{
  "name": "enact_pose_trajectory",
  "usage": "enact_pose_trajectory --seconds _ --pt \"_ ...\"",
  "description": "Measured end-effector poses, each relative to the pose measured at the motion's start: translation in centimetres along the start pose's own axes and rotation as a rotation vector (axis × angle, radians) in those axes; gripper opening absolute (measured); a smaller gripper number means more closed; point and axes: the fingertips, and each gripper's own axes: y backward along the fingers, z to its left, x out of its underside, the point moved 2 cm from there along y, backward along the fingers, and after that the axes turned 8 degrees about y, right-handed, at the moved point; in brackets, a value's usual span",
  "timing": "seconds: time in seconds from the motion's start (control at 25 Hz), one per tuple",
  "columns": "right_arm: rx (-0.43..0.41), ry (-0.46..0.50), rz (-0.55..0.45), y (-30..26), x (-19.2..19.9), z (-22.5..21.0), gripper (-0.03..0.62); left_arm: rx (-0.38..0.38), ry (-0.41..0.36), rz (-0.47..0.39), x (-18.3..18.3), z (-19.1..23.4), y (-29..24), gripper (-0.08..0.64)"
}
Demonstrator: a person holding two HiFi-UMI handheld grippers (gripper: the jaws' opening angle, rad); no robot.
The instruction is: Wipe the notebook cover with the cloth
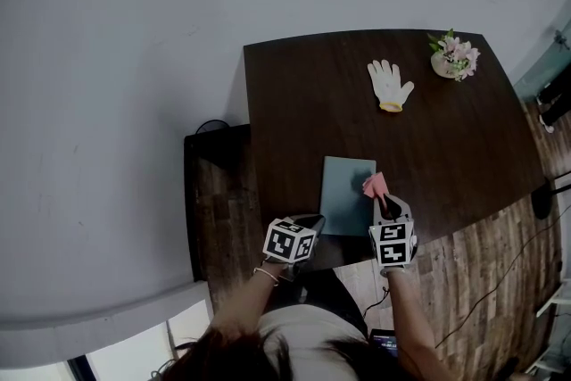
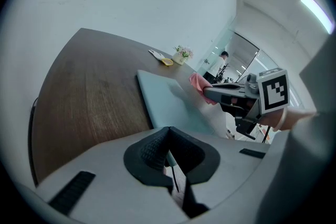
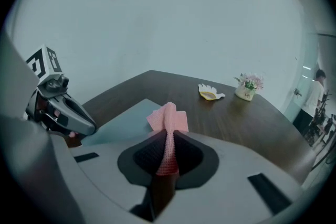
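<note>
"Notebook (image 1: 346,190) — where?"
"Flat on the surface (image 1: 294,103), just ahead of the left claw (image 1: 312,222), which pinches its near corner."
"The cloth (image 1: 375,185)?"
"Clamped in the right claw (image 1: 386,203) — sticking out ahead, at the notebook's right edge."

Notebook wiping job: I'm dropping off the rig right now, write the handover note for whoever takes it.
Left gripper: shut on the notebook at its near left corner, steadying it on the table.
Right gripper: shut on the pink cloth, which is at the cover's right edge.
Done: cloth gripped, notebook pinned. How much is wiped cannot be told.
Left: sweep the cloth across the cover, then release both.
</note>
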Motion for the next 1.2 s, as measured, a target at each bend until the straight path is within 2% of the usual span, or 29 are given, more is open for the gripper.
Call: enact_pose_trajectory --seconds 0.4,0.76,1.2 --pt "-0.158 0.07 -0.04 -0.5 -2.2 6.1 0.041 0.01 0.0 -0.016 0.4 -1.0 1.2 0.018" --pt "-0.302 0.168 -0.059 -1.2 -3.6 11.0 0.041 -0.006 0.002 0.025 2.0 -0.7 1.6 0.018" --pt "-0.4 0.198 0.006 -2.7 -2.2 13.8 0.041 -0.014 0.03 0.039 2.4 -0.4 1.3 0.018"
